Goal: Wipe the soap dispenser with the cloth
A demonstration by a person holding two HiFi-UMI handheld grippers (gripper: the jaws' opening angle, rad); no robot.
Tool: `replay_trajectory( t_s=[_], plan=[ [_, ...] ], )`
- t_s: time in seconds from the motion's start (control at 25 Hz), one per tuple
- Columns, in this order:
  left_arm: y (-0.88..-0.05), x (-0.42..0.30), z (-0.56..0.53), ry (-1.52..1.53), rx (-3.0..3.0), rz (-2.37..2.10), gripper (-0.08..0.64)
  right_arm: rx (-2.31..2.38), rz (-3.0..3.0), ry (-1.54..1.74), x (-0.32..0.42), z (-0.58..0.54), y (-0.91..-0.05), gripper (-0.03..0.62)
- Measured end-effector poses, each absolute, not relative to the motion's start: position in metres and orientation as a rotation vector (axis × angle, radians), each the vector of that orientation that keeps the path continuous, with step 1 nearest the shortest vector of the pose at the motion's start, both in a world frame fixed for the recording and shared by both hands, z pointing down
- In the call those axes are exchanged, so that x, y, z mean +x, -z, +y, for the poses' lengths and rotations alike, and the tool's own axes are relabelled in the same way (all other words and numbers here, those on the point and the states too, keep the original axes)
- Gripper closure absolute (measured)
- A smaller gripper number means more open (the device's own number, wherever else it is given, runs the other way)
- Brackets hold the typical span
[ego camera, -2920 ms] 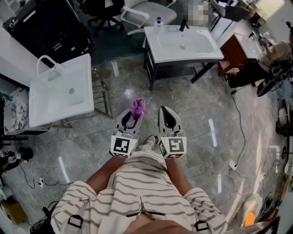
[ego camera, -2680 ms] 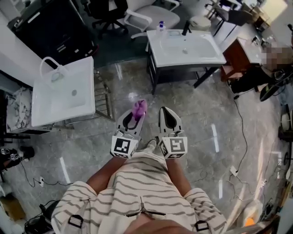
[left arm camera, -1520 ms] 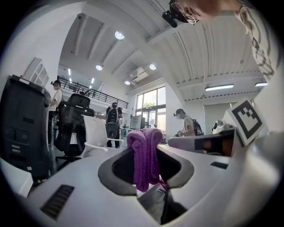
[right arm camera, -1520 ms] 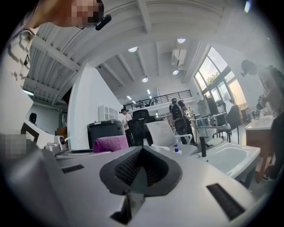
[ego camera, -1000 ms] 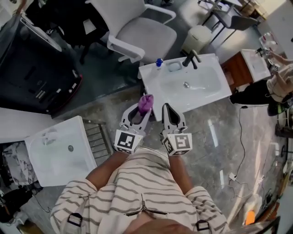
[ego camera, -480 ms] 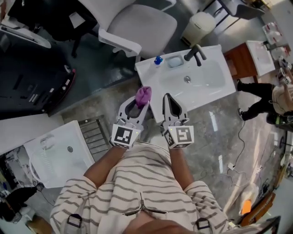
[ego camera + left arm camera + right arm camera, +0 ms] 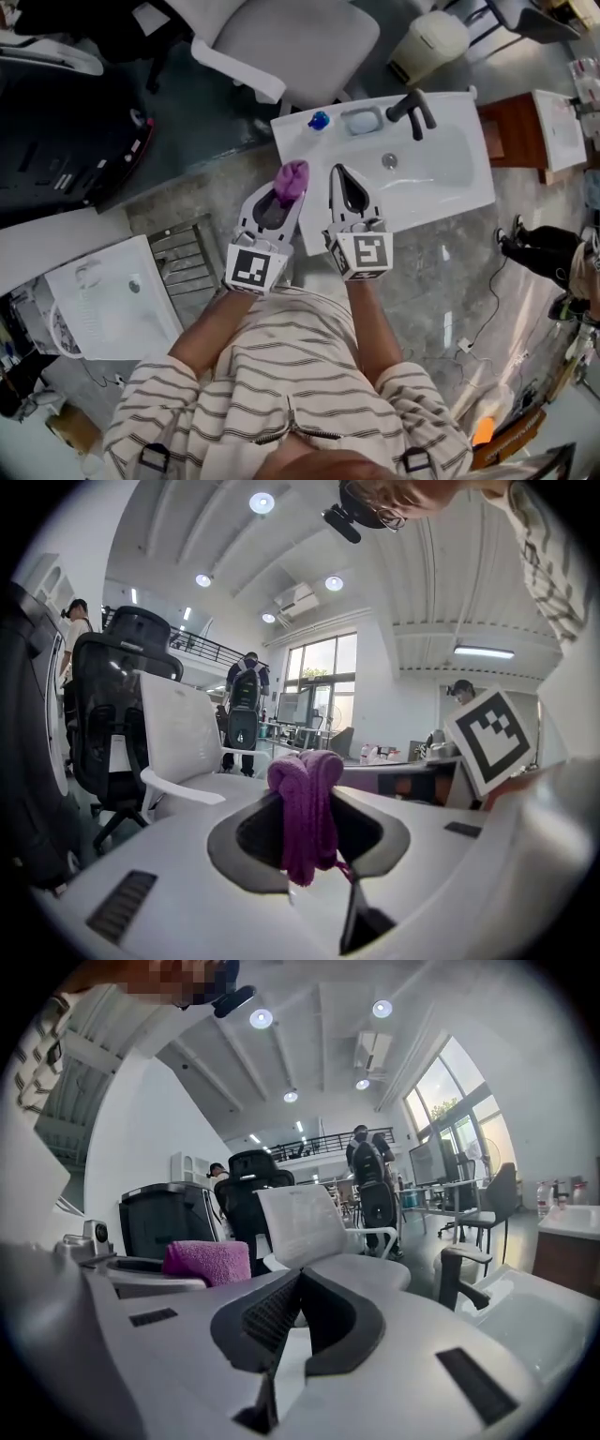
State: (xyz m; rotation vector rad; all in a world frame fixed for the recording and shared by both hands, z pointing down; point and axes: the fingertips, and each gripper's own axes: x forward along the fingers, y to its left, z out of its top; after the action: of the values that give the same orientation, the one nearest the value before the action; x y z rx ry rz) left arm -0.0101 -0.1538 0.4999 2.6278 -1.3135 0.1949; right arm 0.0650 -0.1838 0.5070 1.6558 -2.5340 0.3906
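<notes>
Head view: far left a white basin stands on the floor with a metal rack just beside it, and a dark unit sits above them. A grey office chair is at top centre. The left gripper is clamped on a bunched purple cloth. In the left gripper view the cloth sticks up between the jaws and hangs down into the gap. The cloth tip is at the near left edge of the white sink, not touching anything on it. The soap dispenser, seen by its blue top, stands upright on the sink's back left corner, beyond the cloth and apart from it. The right gripper is just beside the left one, over the sink's front edge. In the right gripper view its jaws are pressed together with nothing in them, and the cloth shows off to its left. Right of the dispenser are a soap dish and then a black faucet along the back rim. A pale bin stands behind the sink, with a brown wooden cabinet at far right.
</notes>
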Motion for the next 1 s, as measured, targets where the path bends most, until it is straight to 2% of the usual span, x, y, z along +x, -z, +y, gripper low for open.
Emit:
replay_trajectory(
  t_s=[0.4, 0.52, 0.64, 1.0],
  plan=[
    [-0.530, -0.011, -0.177, -0.250, 2.533, -1.440, 0.444, 1.541, -2.544, -0.408, 0.065, -0.232, -0.566, 0.581],
    [-0.536, -0.010, -0.180, -0.250, 2.511, -1.455, 0.443, 1.504, -2.546, -0.414, 0.061, -0.244, -0.581, 0.537],
    [-0.541, -0.010, -0.182, -0.246, 2.491, -1.463, 0.444, 1.467, -2.536, -0.408, 0.058, -0.254, -0.594, 0.529],
    [-0.557, -0.020, -0.187, -0.258, 2.443, -1.496, 0.443, 1.402, -2.511, -0.356, 0.040, -0.276, -0.621, 0.439]
  ],
)
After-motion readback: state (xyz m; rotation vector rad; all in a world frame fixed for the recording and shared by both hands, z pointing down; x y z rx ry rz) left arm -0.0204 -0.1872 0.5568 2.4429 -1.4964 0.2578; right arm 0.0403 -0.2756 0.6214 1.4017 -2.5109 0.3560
